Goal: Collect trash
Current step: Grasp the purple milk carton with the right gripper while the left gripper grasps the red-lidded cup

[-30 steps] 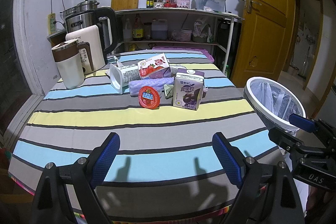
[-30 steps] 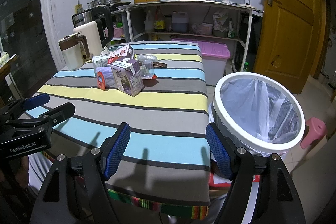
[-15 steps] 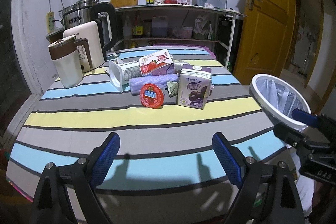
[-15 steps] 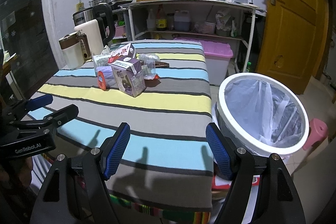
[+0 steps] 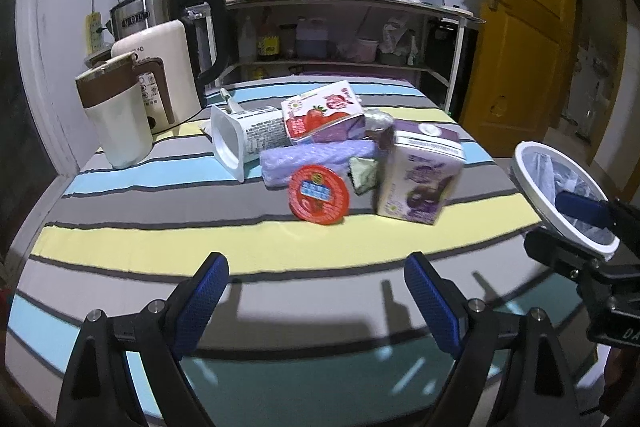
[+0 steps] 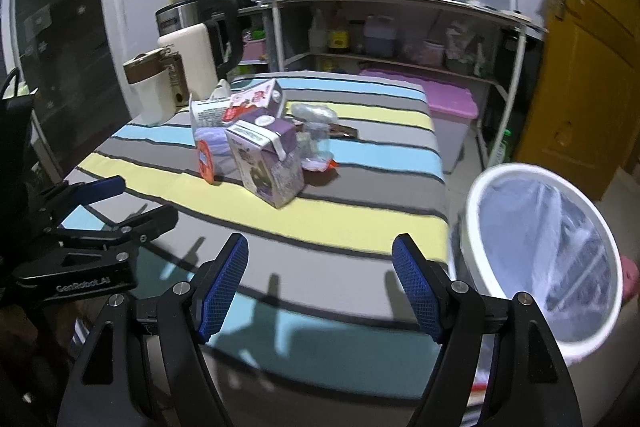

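Note:
A heap of trash lies mid-table: a purple drink carton [image 5: 420,175] [image 6: 266,163], a red round lid [image 5: 319,194], a strawberry carton [image 5: 322,113], a white cup on its side [image 5: 240,139], a purple roll [image 5: 318,159] and clear wrappers [image 6: 314,115]. A white bin with a plastic liner [image 6: 548,251] [image 5: 560,195] stands off the table's right edge. My left gripper [image 5: 316,303] is open and empty, short of the heap. My right gripper [image 6: 320,291] is open and empty, over the table's near right part, next to the bin.
A white and brown mug [image 5: 116,115], a cream kettle [image 5: 164,75] and a steel pot [image 5: 140,11] stand at the table's far left. A shelf unit [image 6: 400,27] is behind the striped table [image 5: 160,243], a yellow door [image 6: 588,59] at the right.
Both grippers have moved forward toward the heap, which looks larger in both views. Both stay open and empty. No object has moved.

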